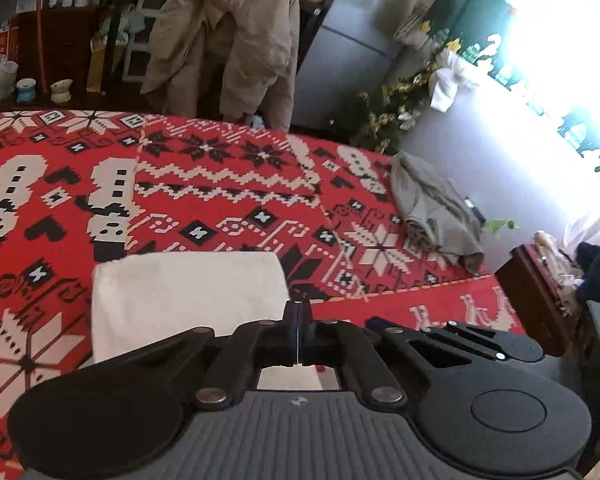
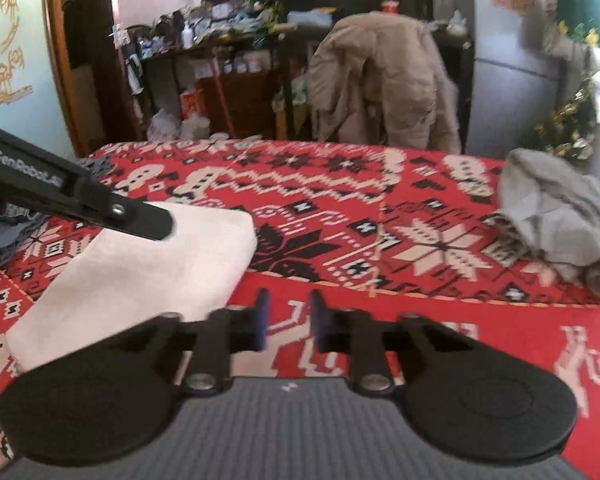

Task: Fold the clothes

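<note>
Here, edges: the red patterned cloth covers the table; its far edge runs across the upper third of my right wrist view, a seam crossing lower right.
Open room: bare cloth fills the middle of both views, between the white piece and the grey heap.
White folded cloth: lower centre-left in my left view, lying flat; its long axis runs from lower left to upper centre in my right view, far short edge rounded.
Grey garment: crumpled at the right edge of the table, well apart from the white one.
Left gripper: fingers pressed together, nothing visibly between them, over the white cloth's right side.
Right gripper: fingers parted, holding nothing, just right of the white cloth.
Beige jacket: draped beyond the far edge.
</note>
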Demonstrator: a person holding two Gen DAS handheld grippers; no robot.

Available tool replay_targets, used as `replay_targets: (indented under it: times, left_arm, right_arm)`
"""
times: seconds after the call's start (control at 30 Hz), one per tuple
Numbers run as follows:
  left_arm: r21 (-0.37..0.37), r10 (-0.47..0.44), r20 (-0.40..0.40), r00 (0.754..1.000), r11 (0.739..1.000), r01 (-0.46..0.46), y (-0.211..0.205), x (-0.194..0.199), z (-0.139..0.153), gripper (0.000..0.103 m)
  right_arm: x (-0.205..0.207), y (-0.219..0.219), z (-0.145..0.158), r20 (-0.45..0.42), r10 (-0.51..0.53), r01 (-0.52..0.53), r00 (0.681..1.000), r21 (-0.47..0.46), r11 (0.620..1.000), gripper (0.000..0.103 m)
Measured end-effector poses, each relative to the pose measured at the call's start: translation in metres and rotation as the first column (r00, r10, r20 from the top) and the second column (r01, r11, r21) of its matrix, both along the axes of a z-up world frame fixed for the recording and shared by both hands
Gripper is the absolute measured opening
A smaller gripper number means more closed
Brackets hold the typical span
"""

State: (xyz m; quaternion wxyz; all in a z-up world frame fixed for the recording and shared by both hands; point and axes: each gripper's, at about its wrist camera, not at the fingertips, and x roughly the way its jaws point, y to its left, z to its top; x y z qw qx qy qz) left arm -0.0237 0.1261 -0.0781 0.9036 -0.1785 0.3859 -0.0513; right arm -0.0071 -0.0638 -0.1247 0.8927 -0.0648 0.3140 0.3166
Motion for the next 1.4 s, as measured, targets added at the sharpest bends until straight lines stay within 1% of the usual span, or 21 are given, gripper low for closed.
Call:
replay_targets:
  times: [0.03, 0.17, 0.33, 0.37, 0.4, 0.5, 0.63, 0.77, 1.0, 1.17, 1.4]
  left_arm:
    - [0.005, 0.005, -0.007, 1.0, 1.0, -0.005, 0.001, 0.004, -0.002, 0.0]
    - [-0.025, 0.033, -0.056, 0.998, 0.999, -0.035, 0.009, 0.012, -0.013, 0.0]
    - [-0.059, 0.036, -0.072, 0.997, 0.997, -0.041, 0.013, 0.008, -0.018, 0.0]
    - [-0.072, 0.038, -0.078, 0.996, 0.996, -0.044, 0.014, 0.008, -0.02, 0.0]
    - [-0.082, 0.04, -0.08, 0.996, 0.996, -0.046, 0.016, 0.008, -0.021, 0.0]
    - [-0.106, 0.044, -0.081, 0.996, 0.993, -0.052, 0.019, 0.007, -0.024, 0.0]
    - [-0.118, 0.034, -0.084, 0.996, 0.992, -0.044, 0.014, 0.0, -0.024, 0.0]
    - [-0.11, 0.025, -0.08, 0.996, 0.993, -0.034, 0.008, -0.011, -0.026, 0.0]
    - [-0.139, 0.049, -0.09, 0.995, 0.988, -0.061, 0.003, -0.041, -0.031, 0.0]
    - [-0.134, 0.036, -0.091, 0.995, 0.99, -0.048, -0.008, -0.064, -0.031, 0.0]
    - [-0.123, 0.016, -0.085, 0.996, 0.992, -0.027, -0.024, -0.096, -0.032, 0.0]
  right_arm:
    - [0.006, 0.005, -0.004, -0.005, 0.009, -0.009, 1.0, -0.005, 1.0, 0.011]
    - [0.031, 0.022, -0.015, -0.036, 0.03, -0.03, 0.999, 0.005, 1.0, 0.011]
    - [0.04, 0.043, -0.02, -0.022, 0.085, -0.086, 0.996, -0.009, 0.996, 0.007]
    - [0.042, 0.047, -0.021, -0.019, 0.097, -0.097, 0.995, -0.012, 0.995, 0.005]
    - [0.044, 0.052, -0.022, -0.016, 0.108, -0.108, 0.994, -0.015, 0.994, 0.0]
    - [0.046, 0.061, -0.024, -0.008, 0.134, -0.134, 0.991, -0.019, 0.991, 0.0]
    - [0.026, 0.051, -0.021, 0.008, 0.129, -0.129, 0.992, -0.001, 0.992, 0.0]
    - [-0.001, 0.044, -0.019, 0.038, 0.154, -0.153, 0.987, -0.032, 0.988, 0.001]
    - [-0.036, 0.032, -0.016, 0.033, 0.183, -0.181, 0.983, -0.045, 0.982, 0.001]
    - [-0.061, 0.024, -0.012, 0.036, 0.193, -0.191, 0.981, -0.052, 0.98, 0.002]
    - [-0.093, 0.012, -0.01, 0.017, 0.194, -0.193, 0.981, -0.058, 0.98, 0.002]
